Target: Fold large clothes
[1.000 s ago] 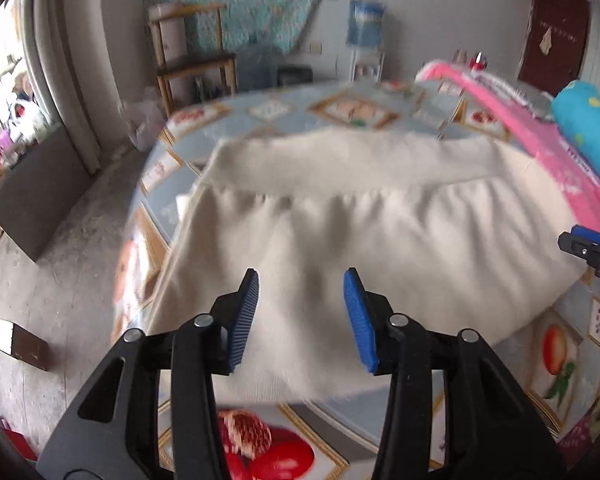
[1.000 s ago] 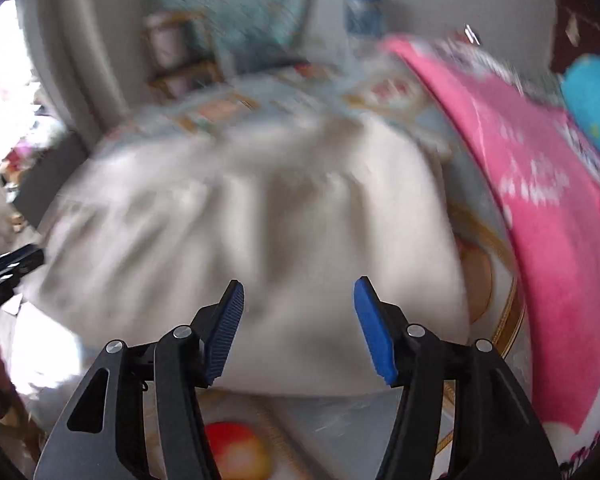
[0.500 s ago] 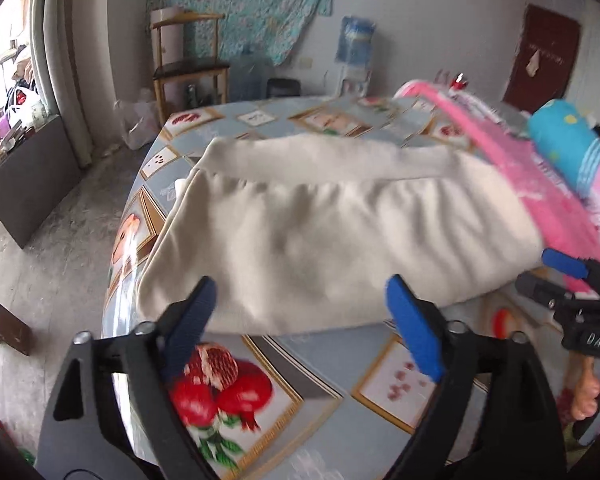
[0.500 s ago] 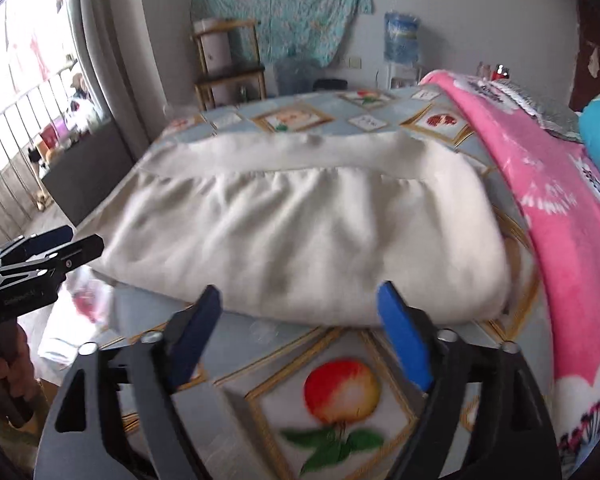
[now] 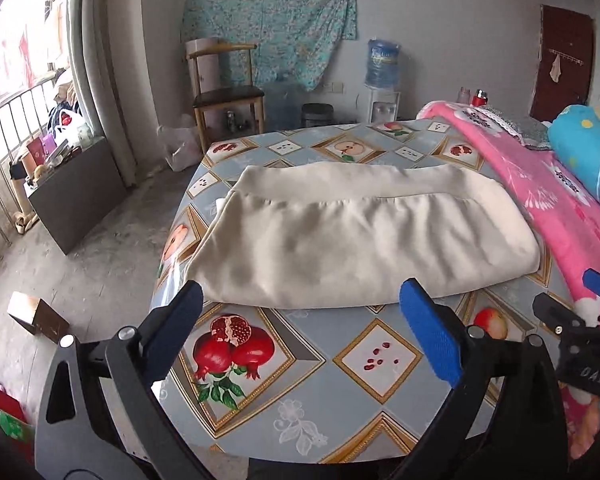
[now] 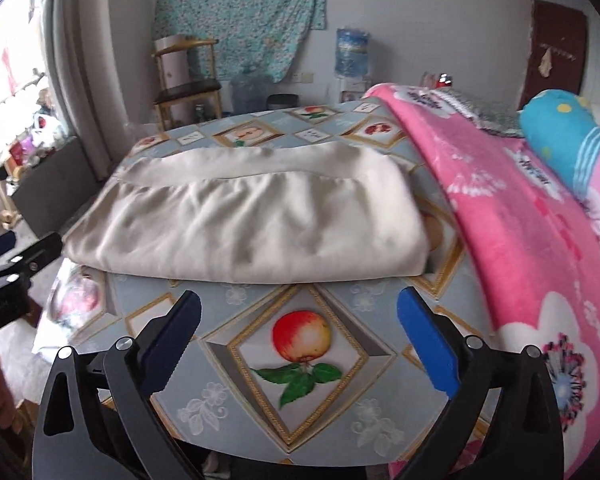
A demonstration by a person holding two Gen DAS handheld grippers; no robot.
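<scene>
Table holds 1 folded cream garment and 1 pink blanket.

A lived-in room of a home. Beyond the jaws stands a tabletop under a fruit-print cloth, a pink blanket to their right. Farther off, a wooden chair, a water dispenser, a floral sheet pinned up, a brown door.

Our right tongs have just been opening and gape wide over the tabletop, nothing between them. The folded garment lies at twelve o'clock, a pink blanket at three, the left tongs at nine.
</scene>
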